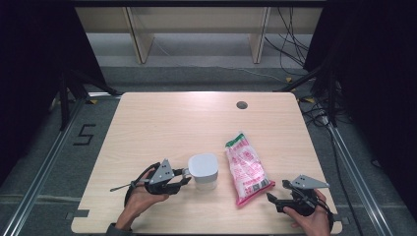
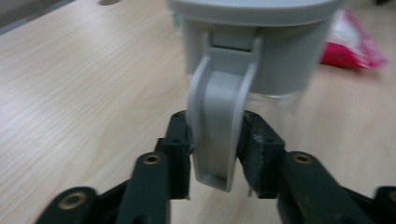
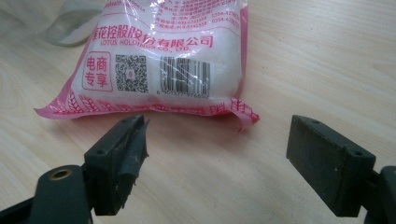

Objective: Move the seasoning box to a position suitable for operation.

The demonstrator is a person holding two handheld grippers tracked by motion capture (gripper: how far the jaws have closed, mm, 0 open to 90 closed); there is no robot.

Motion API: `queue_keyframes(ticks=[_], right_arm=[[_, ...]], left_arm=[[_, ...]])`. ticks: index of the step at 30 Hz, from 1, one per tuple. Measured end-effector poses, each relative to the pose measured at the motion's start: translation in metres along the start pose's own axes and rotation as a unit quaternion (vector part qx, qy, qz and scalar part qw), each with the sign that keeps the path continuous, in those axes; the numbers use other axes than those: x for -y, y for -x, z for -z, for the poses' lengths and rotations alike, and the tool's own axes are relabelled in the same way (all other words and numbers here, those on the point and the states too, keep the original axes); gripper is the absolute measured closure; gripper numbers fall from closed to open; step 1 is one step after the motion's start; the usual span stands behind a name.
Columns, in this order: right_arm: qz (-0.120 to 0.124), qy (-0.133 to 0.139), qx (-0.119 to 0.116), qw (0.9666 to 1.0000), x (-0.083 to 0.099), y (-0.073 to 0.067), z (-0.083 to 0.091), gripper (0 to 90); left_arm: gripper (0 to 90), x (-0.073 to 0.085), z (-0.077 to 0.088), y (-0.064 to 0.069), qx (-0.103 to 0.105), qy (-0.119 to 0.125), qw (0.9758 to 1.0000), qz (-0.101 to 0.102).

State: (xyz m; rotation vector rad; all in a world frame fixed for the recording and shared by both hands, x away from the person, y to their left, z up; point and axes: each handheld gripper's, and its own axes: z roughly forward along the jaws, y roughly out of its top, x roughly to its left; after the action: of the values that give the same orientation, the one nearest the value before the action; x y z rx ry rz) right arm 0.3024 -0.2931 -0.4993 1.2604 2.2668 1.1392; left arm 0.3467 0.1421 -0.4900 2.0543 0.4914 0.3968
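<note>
Jaws of left gripper (image 2: 215,140) flanked jug (image 1: 203,170) handle (image 2: 218,116), seemingly touching; grip unclear. Right gripper (image 3: 212,158) jaws wide, empty, near pink bag (image 3: 159,60). Jug probably rigid, slippery plastic; handle judged best hold. Bag looked soft, crinkly.

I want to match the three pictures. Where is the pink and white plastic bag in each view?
High view: the pink and white plastic bag lies right of centre, beside the white lidded jar.
Left gripper view: a blurred corner of it shows at the upper right, behind the jar.
Right gripper view: its barcode end is at the upper centre, ahead of the open jaws.
Shared landmark: the light wooden table.
</note>
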Motion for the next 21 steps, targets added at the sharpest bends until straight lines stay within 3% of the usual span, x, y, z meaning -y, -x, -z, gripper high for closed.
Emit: queue_keyframes(ticks=[2,8,9,13,15,16,17,18,21], right_arm=[[0.001,0.002,-0.005,1.0000,0.000,0.000,0.000,20.7],[0.001,0.002,-0.005,1.0000,0.000,0.000,0.001,20.8],[0.001,0.001,-0.004,1.0000,0.000,0.000,0.000,20.8],[0.000,-0.001,-0.007,1.0000,0.000,0.000,0.000,20.8],[0.000,-0.001,-0.007,1.0000,0.000,0.000,0.000,20.8],[0.000,-0.001,-0.006,1.0000,0.000,0.000,0.000,20.8],[0.000,0.000,-0.005,1.0000,0.000,0.000,0.000,20.8],[0.001,0.001,-0.004,1.0000,0.000,0.000,0.000,20.8],[0.012,0.003,-0.007,0.9999,0.000,0.002,0.000,20.8]], left_arm=[[59.2,-0.003,0.002,0.002,0.001,0.005,1.0000,-0.006],[60.9,-0.008,0.008,0.001,0.021,0.043,0.9984,0.030],[62.1,-0.008,0.009,0.001,0.015,0.047,0.9982,0.034],[64.8,-0.009,0.009,0.002,0.020,0.048,0.9981,0.032],[67.4,-0.010,0.006,0.005,0.025,0.054,0.9973,0.043],[67.8,-0.010,0.005,0.007,0.016,0.052,0.9973,0.049],[68.4,-0.011,0.003,0.007,0.012,0.055,0.9978,0.037],[68.4,-0.012,0.002,0.008,0.000,0.052,0.9978,0.041],[68.4,-0.012,0.001,0.007,-0.007,0.055,0.9977,0.040]])
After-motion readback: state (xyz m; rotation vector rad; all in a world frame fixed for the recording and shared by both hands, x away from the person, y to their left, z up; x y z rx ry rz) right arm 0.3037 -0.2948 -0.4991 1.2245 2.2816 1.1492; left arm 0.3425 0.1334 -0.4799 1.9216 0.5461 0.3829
